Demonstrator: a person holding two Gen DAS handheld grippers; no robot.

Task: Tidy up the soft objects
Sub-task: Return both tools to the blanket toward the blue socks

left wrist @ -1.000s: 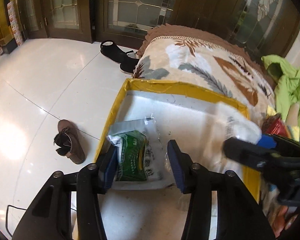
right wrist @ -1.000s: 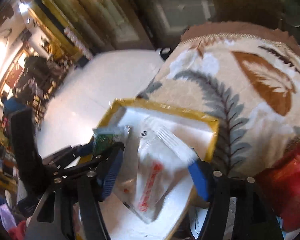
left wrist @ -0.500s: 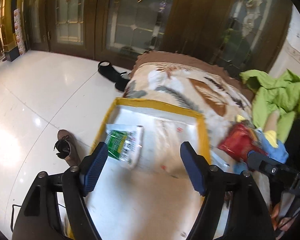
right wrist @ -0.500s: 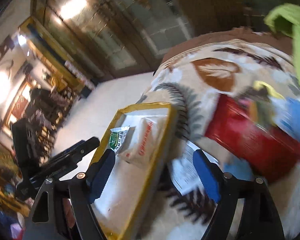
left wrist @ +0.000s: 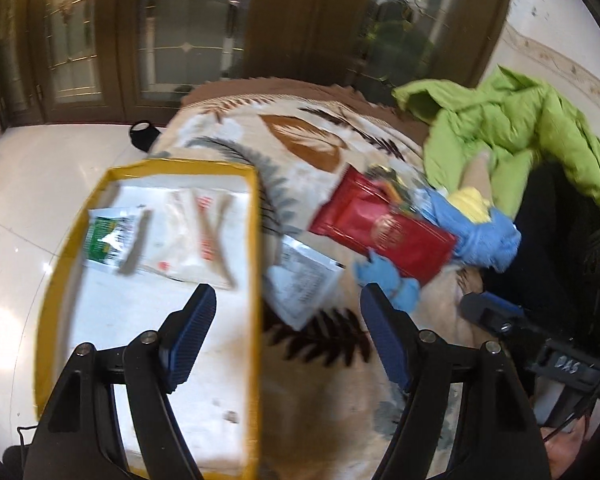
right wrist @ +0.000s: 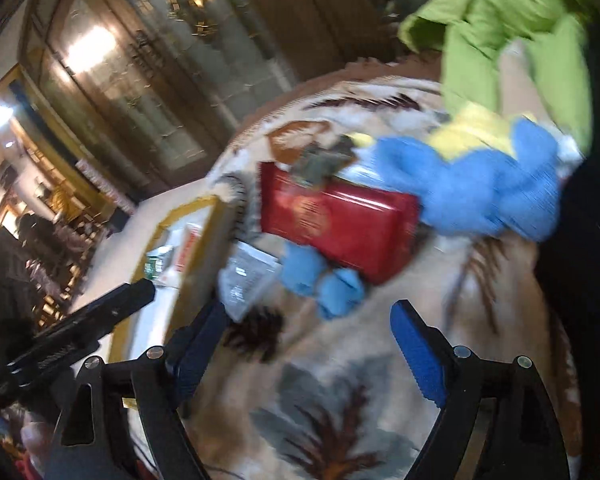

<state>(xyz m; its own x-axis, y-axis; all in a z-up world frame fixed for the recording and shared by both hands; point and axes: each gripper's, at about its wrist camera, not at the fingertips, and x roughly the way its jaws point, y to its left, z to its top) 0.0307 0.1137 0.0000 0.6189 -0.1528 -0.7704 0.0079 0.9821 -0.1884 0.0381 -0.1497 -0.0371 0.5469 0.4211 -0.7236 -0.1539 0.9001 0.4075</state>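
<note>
Inside the yellow-rimmed tray (left wrist: 255, 216) lie a green packet (left wrist: 108, 236) and white pouch (left wrist: 192, 236) (both grippers' fingers (left wrist: 190, 332) spread, empty).

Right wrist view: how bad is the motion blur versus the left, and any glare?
Right wrist view: heavy smear on the blue plush toy and red packet, with bright glare on the glass doors; only the right gripper itself stays sharp. Left wrist view: milder blur, mostly on the packets in the yellow-rimmed tray; the left gripper is crisp, and fisheye bending curves the edges.
</note>
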